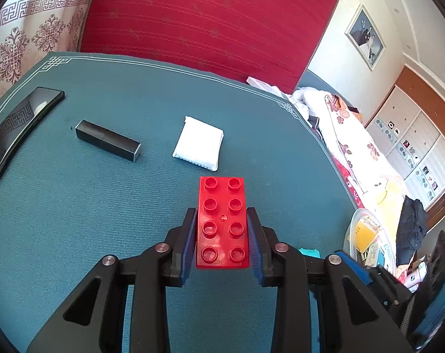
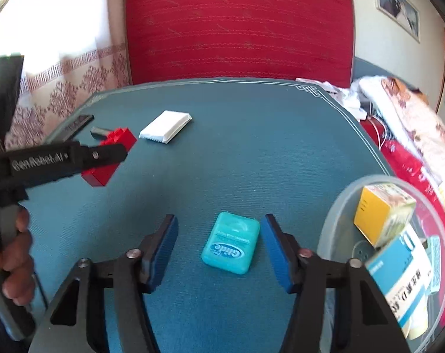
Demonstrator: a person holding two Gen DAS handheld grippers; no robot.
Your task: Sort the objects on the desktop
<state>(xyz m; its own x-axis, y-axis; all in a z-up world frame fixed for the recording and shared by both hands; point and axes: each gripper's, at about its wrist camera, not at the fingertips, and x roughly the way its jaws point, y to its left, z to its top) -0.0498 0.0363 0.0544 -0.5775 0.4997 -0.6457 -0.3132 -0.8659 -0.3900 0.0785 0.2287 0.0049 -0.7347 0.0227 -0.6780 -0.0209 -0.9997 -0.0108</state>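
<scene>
My left gripper (image 1: 222, 214) is shut on a red studded brick (image 1: 222, 223), its blue pads pressed on the brick's long sides. In the right wrist view the brick (image 2: 109, 154) hangs above the teal mat (image 2: 252, 147), held by the left gripper (image 2: 104, 154). My right gripper (image 2: 219, 223) is open, and a teal Glide floss box (image 2: 231, 242) lies flat on the mat between its blue pads (image 2: 277, 253), touching neither.
On the mat lie a white packet (image 1: 199, 144), a black rectangular stick (image 1: 107, 140) and a black phone (image 1: 19, 132). A clear tub (image 2: 334, 220) with a yellow box (image 2: 381, 214) and a blue-white box (image 2: 405, 279) stands at the right. A red chair back (image 1: 210, 23) rises behind.
</scene>
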